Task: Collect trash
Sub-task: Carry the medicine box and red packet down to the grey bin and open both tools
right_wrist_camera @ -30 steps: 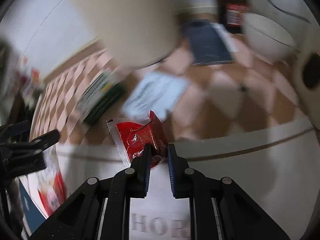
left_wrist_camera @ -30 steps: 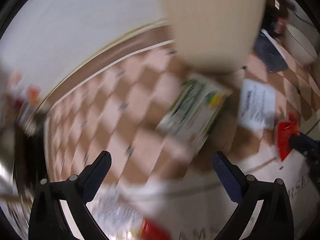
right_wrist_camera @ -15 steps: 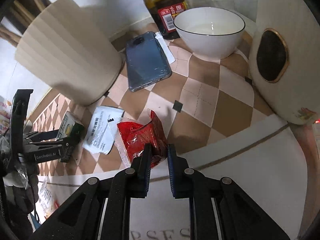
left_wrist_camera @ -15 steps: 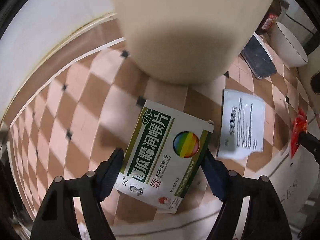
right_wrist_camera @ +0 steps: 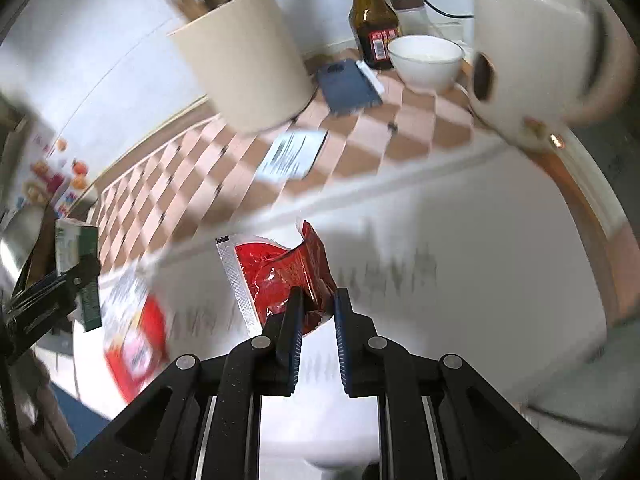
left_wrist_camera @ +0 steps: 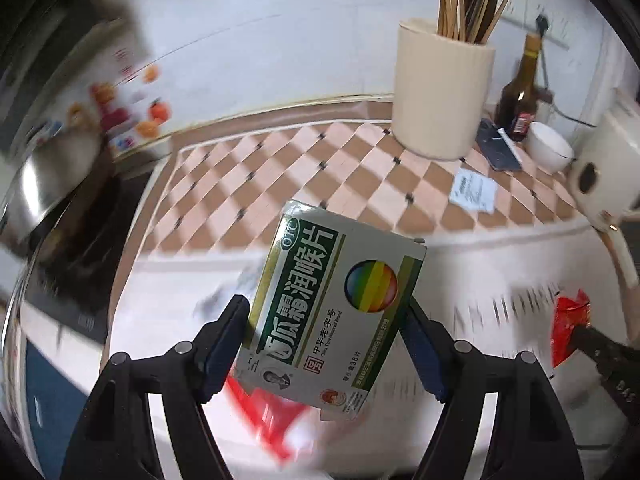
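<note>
My left gripper [left_wrist_camera: 325,320] is shut on a green and white medicine box [left_wrist_camera: 334,308] and holds it up off the checkered counter [left_wrist_camera: 280,188]. The box also shows in the right wrist view [right_wrist_camera: 76,252], far left. My right gripper [right_wrist_camera: 316,304] is shut on a crumpled red wrapper [right_wrist_camera: 280,276], held in the air over a white surface. The wrapper shows at the right edge of the left wrist view [left_wrist_camera: 568,328]. A white paper slip [left_wrist_camera: 474,190] lies on the counter, also seen in the right wrist view [right_wrist_camera: 292,154].
A beige utensil holder [left_wrist_camera: 440,92] with chopsticks stands at the back. A dark phone [right_wrist_camera: 348,86], a brown bottle [right_wrist_camera: 374,20], a white bowl [right_wrist_camera: 424,60] and a white appliance [right_wrist_camera: 532,52] stand at the right. A red and white packet [right_wrist_camera: 134,348] lies below left.
My left gripper has closed on the medicine box and lifted it off the counter, pulling back. My right gripper has pulled back and up with the red wrapper.
</note>
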Tool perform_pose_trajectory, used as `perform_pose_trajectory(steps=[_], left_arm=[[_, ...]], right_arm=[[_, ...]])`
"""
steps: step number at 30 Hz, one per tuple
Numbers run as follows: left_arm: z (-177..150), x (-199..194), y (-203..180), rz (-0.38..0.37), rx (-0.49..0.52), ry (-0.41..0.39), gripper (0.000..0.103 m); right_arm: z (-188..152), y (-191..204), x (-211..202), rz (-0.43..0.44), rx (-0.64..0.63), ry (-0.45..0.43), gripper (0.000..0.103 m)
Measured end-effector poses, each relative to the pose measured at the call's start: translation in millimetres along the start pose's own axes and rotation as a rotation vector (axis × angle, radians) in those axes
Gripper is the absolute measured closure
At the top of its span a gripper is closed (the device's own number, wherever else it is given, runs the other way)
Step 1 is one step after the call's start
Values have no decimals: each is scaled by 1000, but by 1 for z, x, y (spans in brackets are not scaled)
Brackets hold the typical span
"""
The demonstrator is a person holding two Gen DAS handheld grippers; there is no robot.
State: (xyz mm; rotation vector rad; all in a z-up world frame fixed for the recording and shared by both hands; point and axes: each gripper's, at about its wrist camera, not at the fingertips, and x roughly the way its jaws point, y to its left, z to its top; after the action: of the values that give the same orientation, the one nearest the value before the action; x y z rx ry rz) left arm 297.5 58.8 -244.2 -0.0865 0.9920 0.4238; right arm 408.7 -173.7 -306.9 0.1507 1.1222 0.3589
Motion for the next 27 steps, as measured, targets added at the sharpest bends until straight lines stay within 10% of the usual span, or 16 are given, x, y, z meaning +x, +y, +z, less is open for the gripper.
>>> perform_pose_trajectory(steps=[7, 12, 18, 27], left_arm=[[-103, -35, 28, -71, -45, 68, 30], [-200, 12, 24, -186, -88, 323, 30], [-333, 142, 24, -220, -227, 650, 30], [-453, 338, -3, -206, -271, 815, 30]], right_arm=[[-132, 22, -66, -24, 2, 31, 87], [-216, 19, -57, -17, -25, 148, 87], [-317, -10, 41, -45, -19, 341, 87], [-441, -72, 249, -109, 6, 536, 87]])
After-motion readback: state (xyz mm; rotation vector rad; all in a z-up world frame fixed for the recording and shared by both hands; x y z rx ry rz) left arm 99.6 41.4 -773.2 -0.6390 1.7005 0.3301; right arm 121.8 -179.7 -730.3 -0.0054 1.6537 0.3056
